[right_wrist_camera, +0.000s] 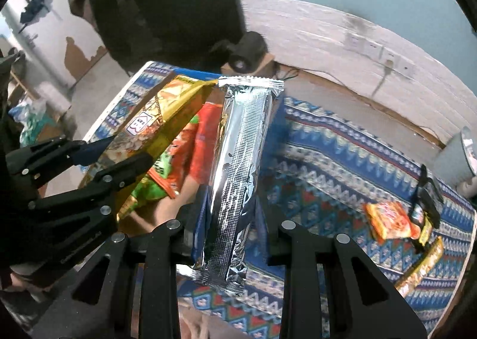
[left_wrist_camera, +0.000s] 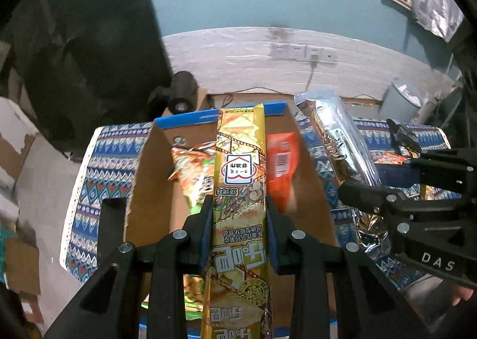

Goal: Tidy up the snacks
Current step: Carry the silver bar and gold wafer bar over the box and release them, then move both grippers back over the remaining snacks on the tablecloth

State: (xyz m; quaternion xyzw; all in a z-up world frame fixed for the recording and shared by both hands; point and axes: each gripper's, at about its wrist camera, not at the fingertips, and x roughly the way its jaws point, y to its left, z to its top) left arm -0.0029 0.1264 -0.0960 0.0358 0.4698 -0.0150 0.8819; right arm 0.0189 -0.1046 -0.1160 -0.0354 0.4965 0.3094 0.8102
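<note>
The left gripper [left_wrist_camera: 240, 211] is clenching a long yellow snack pack [left_wrist_camera: 240, 166], its blue pads pressing on both sides of the wrapper. The pack is hanging over the open cardboard box [left_wrist_camera: 310, 166], pointing toward the box's blue far rim. Inside the box, an orange-and-green snack bag [left_wrist_camera: 193, 172] is lying to the left of the yellow pack and a red packet [left_wrist_camera: 281, 166] is lying to its right.

The right gripper [right_wrist_camera: 229, 214] is gripping a long silver foil pack [right_wrist_camera: 238, 166], seam side up, and holding it at the box's right-hand edge, just beside the yellow pack; whether it is over the box or over the cloth is hard to tell. The box is sitting on a blue patterned tablecloth [right_wrist_camera: 342, 160].

Well to the right of the box, a small orange packet [right_wrist_camera: 390, 219] is lying on the cloth, touching a dark packet [right_wrist_camera: 424, 190], with a gold wrapper [right_wrist_camera: 423, 267] near the cloth's edge. Beyond the box, a grey bin [left_wrist_camera: 401, 99] is standing by the white wall.
</note>
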